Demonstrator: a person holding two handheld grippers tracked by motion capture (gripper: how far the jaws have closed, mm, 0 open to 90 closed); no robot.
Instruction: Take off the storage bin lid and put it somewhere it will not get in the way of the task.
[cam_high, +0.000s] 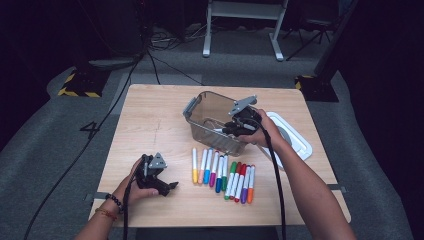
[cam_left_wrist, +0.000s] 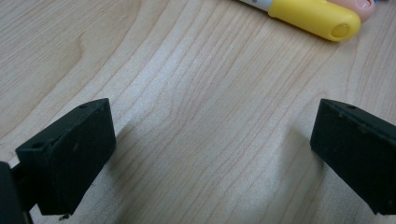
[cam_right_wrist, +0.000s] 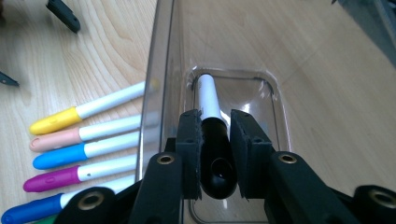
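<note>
A clear plastic bin (cam_high: 210, 117) stands on the wooden table (cam_high: 150, 125). My right gripper (cam_high: 234, 129) reaches into it from the right, shut on a black-capped white marker (cam_right_wrist: 211, 126) that points down toward the bin's floor (cam_right_wrist: 252, 93). A row of several coloured markers (cam_high: 222, 174) lies in front of the bin; the yellow one (cam_right_wrist: 70, 114) is the leftmost. At the front left my left gripper (cam_high: 167, 187) rests low over the table with its jaws wide apart. In the left gripper view bare wood lies between them, with the yellow cap (cam_left_wrist: 317, 16) beyond.
A white lid (cam_high: 292, 135) lies on the table right of the bin, partly under my right forearm. Cables trail from both grippers toward the front edge. Beyond the table are grey floor, cables and stand legs.
</note>
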